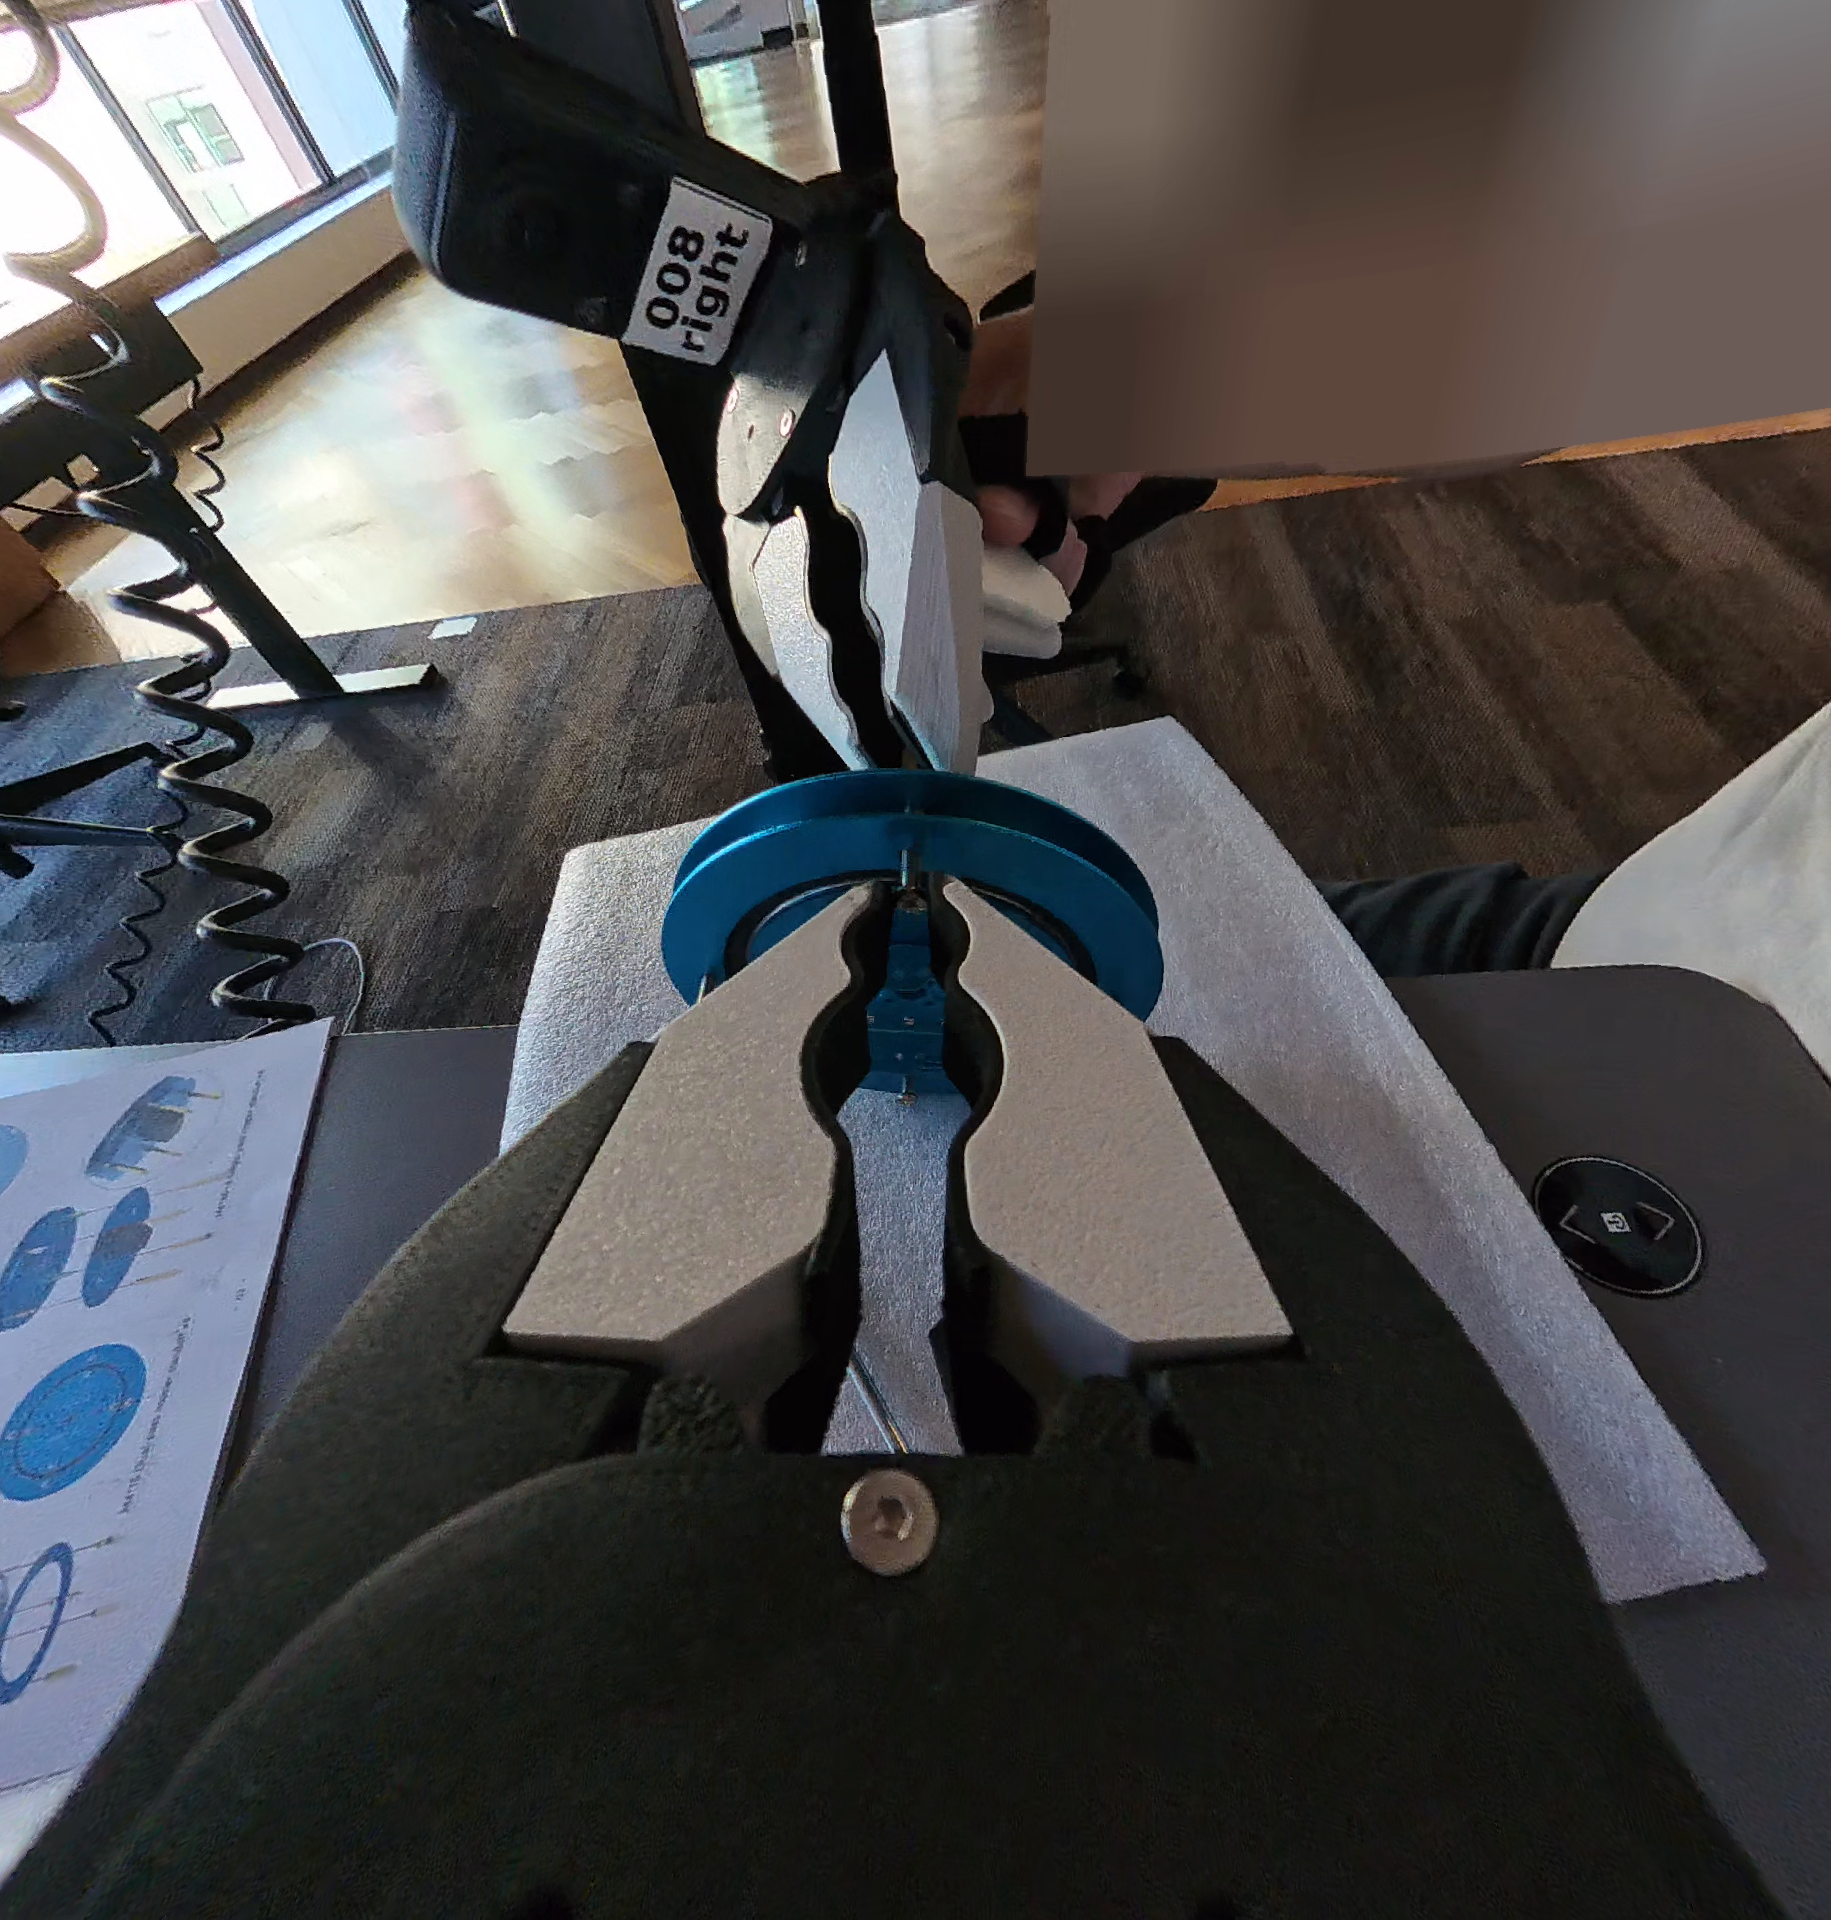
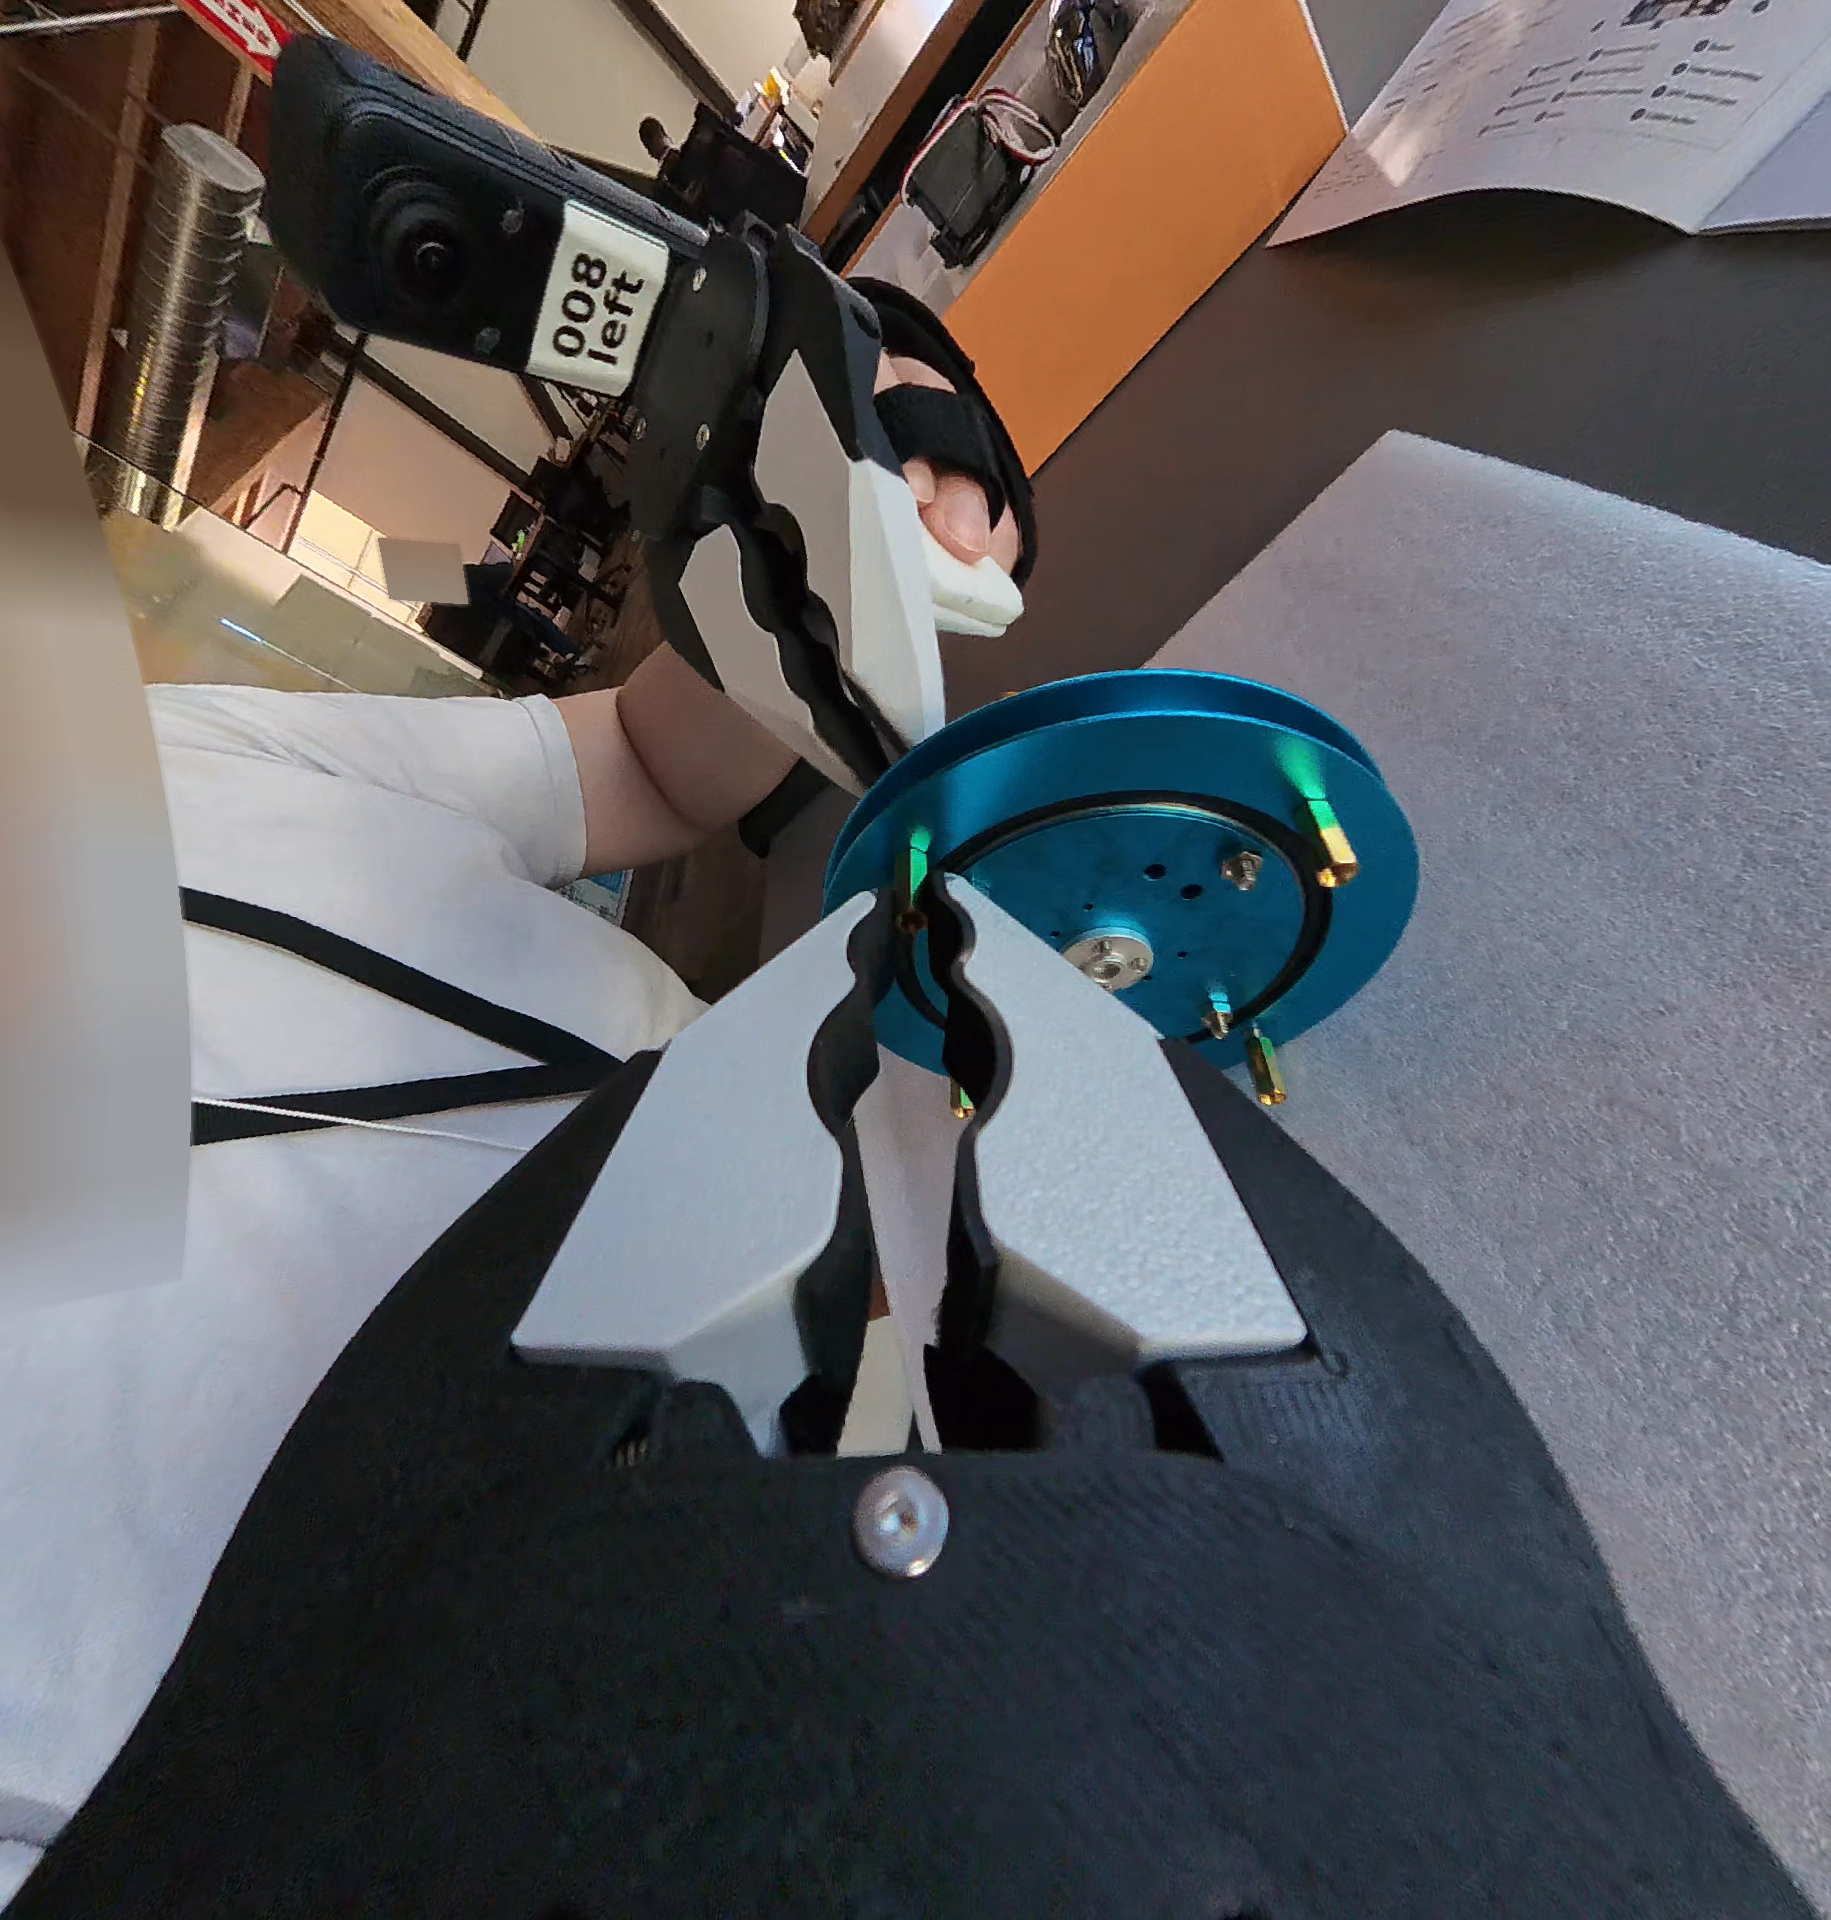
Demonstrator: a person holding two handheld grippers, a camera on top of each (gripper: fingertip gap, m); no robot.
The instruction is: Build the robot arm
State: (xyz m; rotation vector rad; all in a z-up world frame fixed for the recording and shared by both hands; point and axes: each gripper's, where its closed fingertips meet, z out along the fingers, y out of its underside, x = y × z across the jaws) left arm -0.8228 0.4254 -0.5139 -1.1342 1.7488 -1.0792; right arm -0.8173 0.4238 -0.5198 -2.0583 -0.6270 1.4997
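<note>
A blue metal disc assembly (image 1: 745,842), two round plates held apart by brass standoffs (image 2: 1329,842), stands on edge on a white foam sheet (image 1: 1254,935). My left gripper (image 1: 906,896) is closed to a narrow gap on a thin pin at the assembly's upper rim. My right gripper (image 2: 911,899) is shut on a brass standoff at the disc's (image 2: 1181,748) left edge. In the left wrist view the right gripper (image 1: 926,743) comes down onto the rim from above. In the right wrist view the left gripper (image 2: 885,753) meets the rim from behind, its tips partly hidden.
The foam sheet (image 2: 1565,831) lies on a dark table (image 1: 1617,1455) with a round control button (image 1: 1617,1226). A printed sheet with blue disc drawings (image 1: 111,1299) lies at the left. A coiled black cable (image 1: 194,727) hangs beyond the table. A person in a white shirt (image 2: 319,935) stands close.
</note>
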